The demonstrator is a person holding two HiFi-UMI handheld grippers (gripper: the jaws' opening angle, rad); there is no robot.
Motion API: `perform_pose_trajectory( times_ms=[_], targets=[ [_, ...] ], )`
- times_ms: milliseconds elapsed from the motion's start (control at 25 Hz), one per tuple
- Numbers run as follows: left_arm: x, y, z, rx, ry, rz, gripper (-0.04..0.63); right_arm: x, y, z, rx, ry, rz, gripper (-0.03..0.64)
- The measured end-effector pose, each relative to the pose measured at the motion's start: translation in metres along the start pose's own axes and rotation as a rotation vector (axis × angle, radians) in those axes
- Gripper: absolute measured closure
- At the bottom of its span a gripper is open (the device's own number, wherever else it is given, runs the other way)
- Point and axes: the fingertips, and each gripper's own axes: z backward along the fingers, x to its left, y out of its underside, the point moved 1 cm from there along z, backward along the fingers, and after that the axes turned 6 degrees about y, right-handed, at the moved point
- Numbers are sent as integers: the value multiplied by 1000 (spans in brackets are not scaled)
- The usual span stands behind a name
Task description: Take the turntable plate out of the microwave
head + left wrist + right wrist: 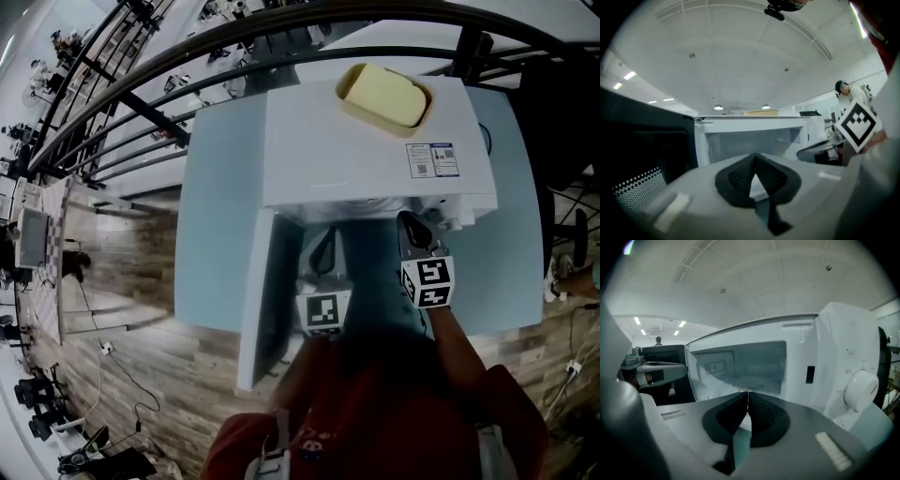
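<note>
Both sets of fingers are clenched empty, left gripper and right gripper; the round clear glass turntable plate, faintly seen, lies flat inside the open white box-shaped microwave, straight ahead of the fingers; the right looks nearer.

One microwave is standing on one desk, its one door hanging open. One yellow dish is lying on its top, carrying one pale yellow block, and one printed sticker is sitting beside it. One round dial is showing on the front panel. Two claws are pointing at the opening, the left claw and the right claw, each bearing one marker cube.
</note>
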Motion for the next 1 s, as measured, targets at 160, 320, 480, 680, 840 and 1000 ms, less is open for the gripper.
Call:
perform_pose_trajectory(
  times_ms=[160, 320, 480, 680, 840, 1000],
  targets=[
    [-1, 10, -4, 5, 4, 21, 597, 1, 16, -15, 53, -1, -39, 610],
    [0, 14, -9, 10, 18, 17, 597, 1, 26, -30, 91, -8, -116, 554],
    [-1, 18, -10, 24, 31, 19, 597, -1, 35, -45, 134, -8, -235, 488],
    [-4, 24, -13, 39, 45, 18, 597, -5, 47, -62, 184, 13, -344, 422],
    [-4, 27, -14, 46, 50, 36, 597, -6, 54, -69, 217, 20, -401, 408],
    [-3, 29, -15, 56, 55, 34, 597, -7, 55, -74, 228, 26, -422, 407]
  ],
)
